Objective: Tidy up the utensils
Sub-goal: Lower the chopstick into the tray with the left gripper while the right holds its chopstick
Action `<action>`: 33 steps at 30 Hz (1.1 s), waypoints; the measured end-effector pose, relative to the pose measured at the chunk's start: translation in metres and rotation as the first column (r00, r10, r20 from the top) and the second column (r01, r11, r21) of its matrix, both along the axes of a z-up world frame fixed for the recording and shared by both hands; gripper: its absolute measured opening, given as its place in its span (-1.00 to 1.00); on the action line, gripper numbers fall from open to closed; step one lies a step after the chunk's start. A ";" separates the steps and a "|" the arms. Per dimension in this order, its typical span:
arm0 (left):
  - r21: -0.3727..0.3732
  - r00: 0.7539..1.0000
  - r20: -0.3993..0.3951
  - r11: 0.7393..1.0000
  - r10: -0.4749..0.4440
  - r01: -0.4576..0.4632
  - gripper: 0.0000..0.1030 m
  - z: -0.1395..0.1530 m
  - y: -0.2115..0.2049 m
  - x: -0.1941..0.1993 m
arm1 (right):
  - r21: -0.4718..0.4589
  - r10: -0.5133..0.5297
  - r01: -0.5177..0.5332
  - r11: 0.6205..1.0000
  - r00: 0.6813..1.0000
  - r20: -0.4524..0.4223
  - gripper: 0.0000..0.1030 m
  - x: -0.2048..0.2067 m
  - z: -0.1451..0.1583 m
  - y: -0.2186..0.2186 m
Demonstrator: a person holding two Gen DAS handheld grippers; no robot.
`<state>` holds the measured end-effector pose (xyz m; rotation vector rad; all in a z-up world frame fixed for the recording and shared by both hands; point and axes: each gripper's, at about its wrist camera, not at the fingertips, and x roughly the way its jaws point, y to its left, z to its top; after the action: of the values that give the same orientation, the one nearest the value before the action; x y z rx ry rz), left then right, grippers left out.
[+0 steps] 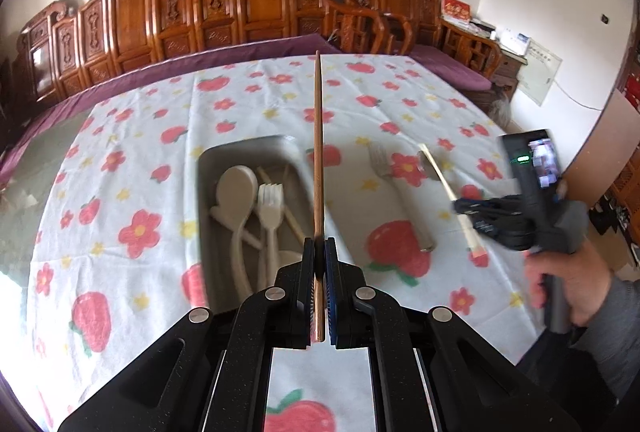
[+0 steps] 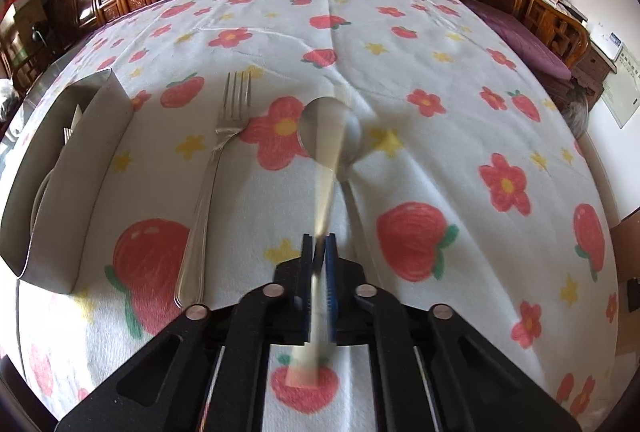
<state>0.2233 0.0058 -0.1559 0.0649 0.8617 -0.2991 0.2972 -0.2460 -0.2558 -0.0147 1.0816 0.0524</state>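
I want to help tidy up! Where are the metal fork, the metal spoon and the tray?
metal fork (image 2: 208, 188): right wrist view, mid-handle.
metal spoon (image 2: 354, 136): right wrist view, bowl's right edge.
tray (image 2: 86, 168): right wrist view, outer side wall.

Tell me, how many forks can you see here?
2. A white plastic fork lies inside the grey tray; a metal fork lies on the tablecloth just right of that tray. More could be hidden deeper in the tray.
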 end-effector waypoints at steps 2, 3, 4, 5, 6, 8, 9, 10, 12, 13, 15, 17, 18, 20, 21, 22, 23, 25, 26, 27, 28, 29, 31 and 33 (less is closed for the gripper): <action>0.015 1.000 -0.008 1.000 0.024 -0.024 -0.92 -0.005 0.010 0.006 | -0.010 0.003 -0.002 1.000 1.000 0.008 -0.88 -0.003 0.005 -0.002; 0.018 0.999 -0.012 0.999 0.032 -0.032 -0.92 -0.007 0.014 0.008 | -0.012 0.006 -0.006 1.000 1.000 0.010 -0.88 -0.004 0.006 -0.002; 0.023 0.999 -0.017 0.999 0.041 -0.041 -0.92 -0.009 0.018 0.011 | -0.010 0.010 -0.009 1.000 1.000 0.010 -0.88 -0.005 0.007 -0.003; 0.026 0.999 -0.020 0.999 0.047 -0.047 -0.92 -0.011 0.021 0.012 | -0.007 0.013 -0.013 1.000 1.000 0.012 -0.89 -0.006 0.009 -0.003; 0.027 0.998 -0.028 0.998 0.057 -0.056 -0.92 -0.014 0.026 0.015 | -0.007 0.015 -0.015 1.000 1.000 0.017 -0.88 -0.007 0.012 -0.004; 0.029 0.997 -0.043 0.998 0.065 -0.064 -0.92 -0.018 0.032 0.020 | 0.006 0.019 -0.019 1.000 0.999 0.027 -0.88 -0.010 0.018 -0.005; 0.031 0.997 -0.049 0.997 0.066 -0.064 -0.92 -0.020 0.034 0.022 | 0.011 0.024 -0.025 1.000 0.999 0.033 -0.88 -0.012 0.021 -0.004; 0.036 0.996 -0.058 0.997 0.067 -0.065 -0.92 -0.022 0.035 0.025 | 0.013 0.029 -0.030 0.999 0.999 0.041 -0.88 -0.013 0.024 -0.004; 0.045 0.995 -0.072 0.997 0.069 -0.066 -0.92 -0.028 0.036 0.030 | 0.016 0.044 -0.045 0.999 0.997 0.060 -0.88 -0.016 0.033 -0.002; 0.047 0.994 -0.081 0.997 0.068 -0.064 -0.92 -0.030 0.037 0.032 | 0.017 0.049 -0.050 0.999 0.997 0.065 -0.88 -0.016 0.036 0.000; 0.051 0.993 -0.103 0.997 0.064 -0.059 -0.92 -0.035 0.036 0.037 | 0.025 0.065 -0.067 0.997 0.994 0.082 -0.88 -0.019 0.044 0.003; 0.062 0.991 -0.126 0.997 0.050 -0.042 -0.92 -0.040 0.034 0.042 | 0.028 0.087 -0.091 0.995 0.991 0.100 -0.88 -0.022 0.052 0.008; 0.069 0.990 -0.133 0.997 0.044 -0.035 -0.92 -0.042 0.032 0.043 | 0.029 0.096 -0.099 0.995 0.990 0.105 -0.88 -0.022 0.055 0.011; 0.080 0.988 -0.151 0.997 0.028 -0.016 -0.92 -0.047 0.028 0.046 | 0.028 0.113 -0.117 0.993 0.987 0.116 -0.88 -0.024 0.060 0.015; 0.086 0.987 -0.160 0.996 0.020 -0.006 -0.92 -0.049 0.026 0.047 | 0.028 0.123 -0.127 0.991 0.985 0.123 -0.88 -0.025 0.063 0.018; 0.091 0.986 -0.169 0.996 0.011 0.005 -0.92 -0.051 0.024 0.047 | 0.027 0.130 -0.135 0.990 0.983 0.128 -0.88 -0.026 0.065 0.020; 0.094 0.984 -0.177 0.995 0.002 0.014 -0.92 -0.053 0.022 0.048 | 0.027 0.137 -0.142 0.990 0.982 0.131 -0.88 -0.027 0.066 0.023; 0.101 0.981 -0.192 0.994 -0.011 0.031 -0.92 -0.057 0.019 0.048 | 0.032 0.147 -0.152 0.988 0.980 0.135 -0.88 -0.027 0.069 0.027; 0.103 0.980 -0.197 0.994 -0.013 0.033 -0.92 -0.059 0.019 0.049 | 0.036 0.152 -0.158 0.987 0.979 0.135 -0.88 -0.027 0.069 0.029; 0.104 0.978 -0.208 0.994 -0.017 0.039 -0.92 -0.061 0.018 0.050 | 0.036 0.155 -0.161 0.986 0.978 0.136 -0.88 -0.028 0.070 0.031; 0.106 0.976 -0.215 0.993 -0.019 0.043 -0.92 -0.063 0.017 0.051 | 0.038 0.158 -0.165 0.986 0.978 0.137 -0.88 -0.028 0.070 0.033; 0.109 0.976 -0.219 0.993 -0.019 0.044 -0.92 -0.065 0.017 0.051 | 0.040 0.161 -0.168 0.985 0.978 0.136 -0.88 -0.027 0.070 0.034; 0.109 0.975 -0.222 0.993 -0.016 0.042 -0.92 -0.066 0.017 0.053 | 0.042 0.172 -0.179 0.983 0.976 0.137 -0.88 -0.028 0.071 0.039; 0.103 0.974 -0.224 0.994 -0.012 0.036 -0.92 -0.067 0.018 0.055 | 0.046 0.177 -0.185 0.982 0.975 0.137 -0.88 -0.027 0.071 0.042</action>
<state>0.2779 0.0240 -0.2228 0.1437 1.1012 -0.2866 0.2700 -0.2040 -0.1849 -0.0636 0.9428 0.2444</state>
